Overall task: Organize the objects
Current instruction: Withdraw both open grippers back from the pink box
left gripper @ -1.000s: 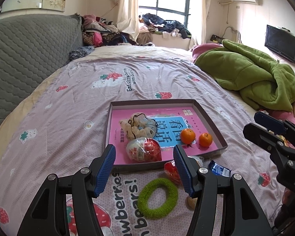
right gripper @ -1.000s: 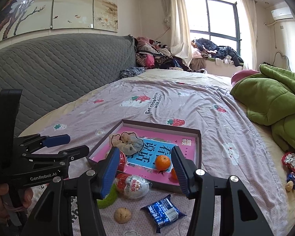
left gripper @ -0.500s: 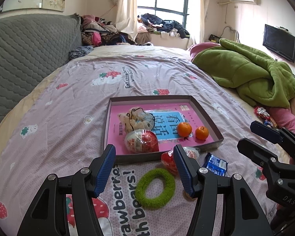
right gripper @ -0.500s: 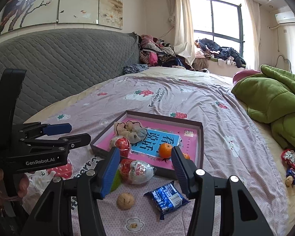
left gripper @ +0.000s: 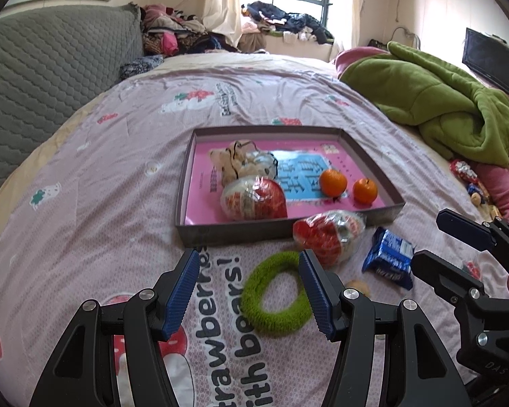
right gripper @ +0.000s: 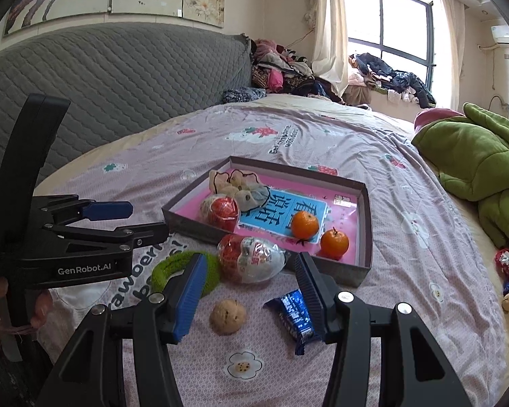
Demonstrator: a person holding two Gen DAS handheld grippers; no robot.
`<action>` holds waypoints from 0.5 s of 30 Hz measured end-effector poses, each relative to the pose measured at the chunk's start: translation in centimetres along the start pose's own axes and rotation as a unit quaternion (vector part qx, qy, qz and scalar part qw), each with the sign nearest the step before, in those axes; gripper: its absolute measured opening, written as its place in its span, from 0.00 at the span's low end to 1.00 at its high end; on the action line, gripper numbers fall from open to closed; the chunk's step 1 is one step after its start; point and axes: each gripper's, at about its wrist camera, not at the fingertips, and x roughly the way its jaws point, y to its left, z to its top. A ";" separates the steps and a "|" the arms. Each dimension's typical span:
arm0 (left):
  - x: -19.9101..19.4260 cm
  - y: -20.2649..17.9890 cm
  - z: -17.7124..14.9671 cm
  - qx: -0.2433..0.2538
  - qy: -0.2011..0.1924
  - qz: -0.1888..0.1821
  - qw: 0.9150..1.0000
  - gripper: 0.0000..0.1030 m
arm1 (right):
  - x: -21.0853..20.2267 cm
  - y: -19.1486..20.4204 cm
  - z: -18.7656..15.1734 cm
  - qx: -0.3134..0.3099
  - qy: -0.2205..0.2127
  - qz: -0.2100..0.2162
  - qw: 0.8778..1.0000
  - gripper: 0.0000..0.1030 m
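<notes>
Below left tool (left gripper: pixel 249 291), jaws apart: green ring (left gripper: pixel 275 302), untouched.

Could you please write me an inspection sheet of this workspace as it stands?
Surface: bedspread, pink, strawberry print.
Job's things: shallow box holds a scrunchie, one wrapped egg and two oranges. Outside it: second wrapped egg, green hair ring, walnut, blue snack packet.
Clutter: green blanket; clothes pile.
Grippers: left gripper and right gripper open, empty.
Cables: one on the far wall.
Surroundings: window, television, grey headboard.
</notes>
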 end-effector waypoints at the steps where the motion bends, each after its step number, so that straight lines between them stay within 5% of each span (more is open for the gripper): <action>1: 0.3 0.1 -0.2 0.000 0.004 0.000 1.000 0.61 | 0.2 0.1 -0.2 -0.001 0.004 0.000 1.000 0.52; 15: 4.0 1.0 -2.1 -0.003 0.054 0.006 0.999 0.61 | 3.9 0.9 -2.8 -0.014 0.063 0.003 0.998 0.52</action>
